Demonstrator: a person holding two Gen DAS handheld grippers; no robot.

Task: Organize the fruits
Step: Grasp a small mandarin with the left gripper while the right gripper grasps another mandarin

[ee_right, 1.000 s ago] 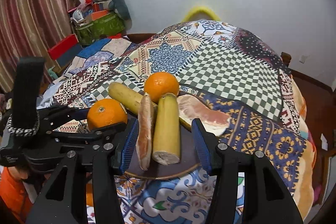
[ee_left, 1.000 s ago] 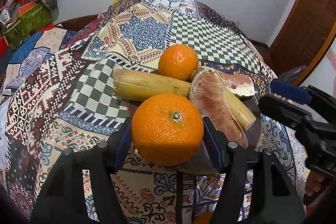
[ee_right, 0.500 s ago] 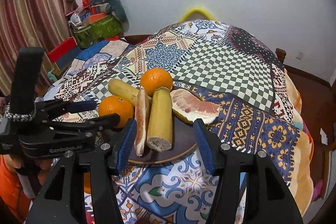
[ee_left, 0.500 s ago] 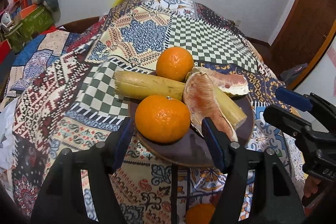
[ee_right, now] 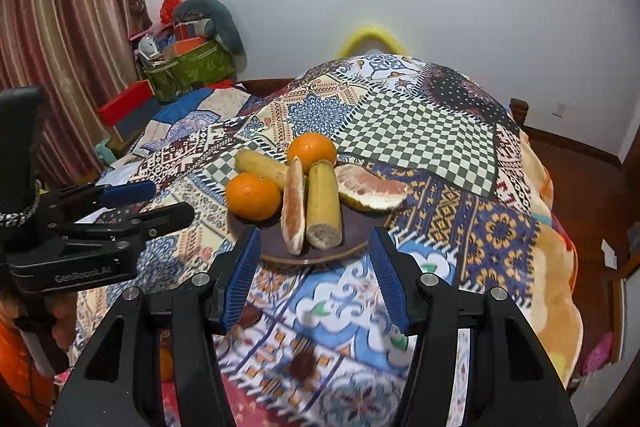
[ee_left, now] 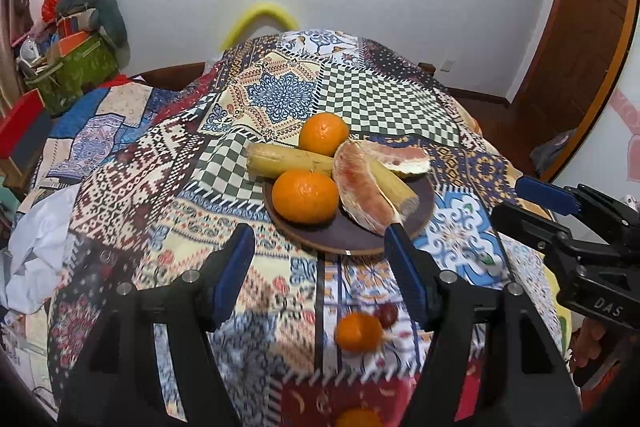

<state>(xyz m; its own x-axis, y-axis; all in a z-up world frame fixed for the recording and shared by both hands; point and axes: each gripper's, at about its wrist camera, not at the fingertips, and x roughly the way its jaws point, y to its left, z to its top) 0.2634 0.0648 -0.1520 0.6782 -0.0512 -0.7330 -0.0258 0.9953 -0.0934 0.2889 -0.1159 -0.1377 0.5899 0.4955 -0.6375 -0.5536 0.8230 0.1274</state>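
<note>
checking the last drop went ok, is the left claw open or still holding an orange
Open. The left claw has nothing between its blue pads, and the near orange sits on the plate, clear of them.

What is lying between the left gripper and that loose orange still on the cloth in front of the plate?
Nothing visible. The left gripper hangs open and empty above the cloth, and the loose orange lies bare beneath it beside a small dark fruit. The plate sits farther off.

I see a blurred orange (ee_left: 357,331) low in the left wrist frame; another orange (ee_left: 358,417) is cut off by the bottom edge.
</note>
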